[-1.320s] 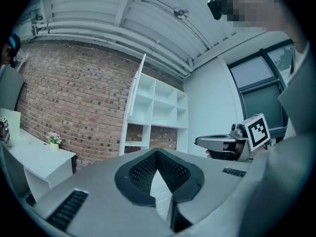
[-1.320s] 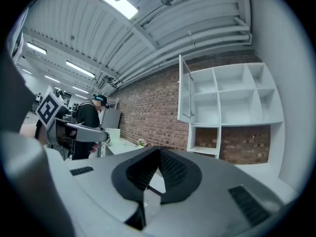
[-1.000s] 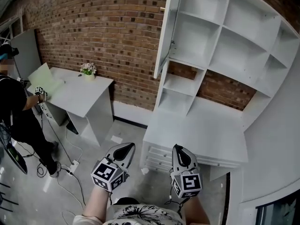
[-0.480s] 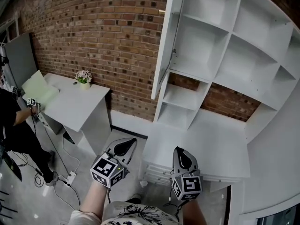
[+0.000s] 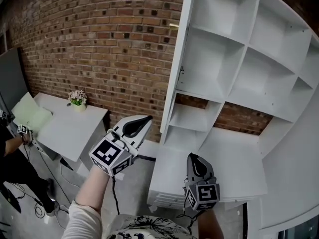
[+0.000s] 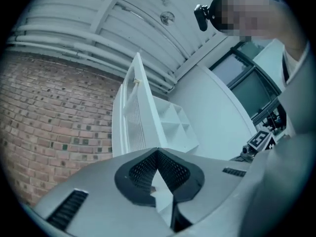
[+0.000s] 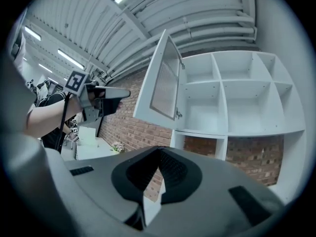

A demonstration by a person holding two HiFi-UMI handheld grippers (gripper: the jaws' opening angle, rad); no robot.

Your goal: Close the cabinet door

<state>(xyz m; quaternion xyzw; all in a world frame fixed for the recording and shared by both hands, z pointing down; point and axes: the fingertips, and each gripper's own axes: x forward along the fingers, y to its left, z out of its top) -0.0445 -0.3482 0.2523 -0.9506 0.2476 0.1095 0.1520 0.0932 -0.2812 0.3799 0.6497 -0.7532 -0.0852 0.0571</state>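
The white cabinet door (image 5: 176, 66) stands open, edge-on to me, hinged on the left side of the white shelf unit (image 5: 234, 59). It has a mesh panel (image 7: 163, 89) and a small latch (image 7: 178, 114). My left gripper (image 5: 148, 118) is raised, shut and empty, a little left of and below the door's lower edge, not touching it. In the left gripper view the door (image 6: 132, 115) rises beyond the shut left gripper (image 6: 157, 150). My right gripper (image 5: 191, 156) hangs low over the desk top, shut and empty. Its own view shows the left gripper (image 7: 123, 94) beside the door.
A brick wall (image 5: 99, 44) runs behind. A small white table (image 5: 70, 133) with a flower pot (image 5: 77, 98) stands at left, and a person (image 5: 12, 153) is at the far left edge. A white desk with drawers (image 5: 172, 183) sits under the shelves.
My left gripper has risen and moved right toward the door's edge. I have come closer to the cabinet. The right gripper stays low in front of me.
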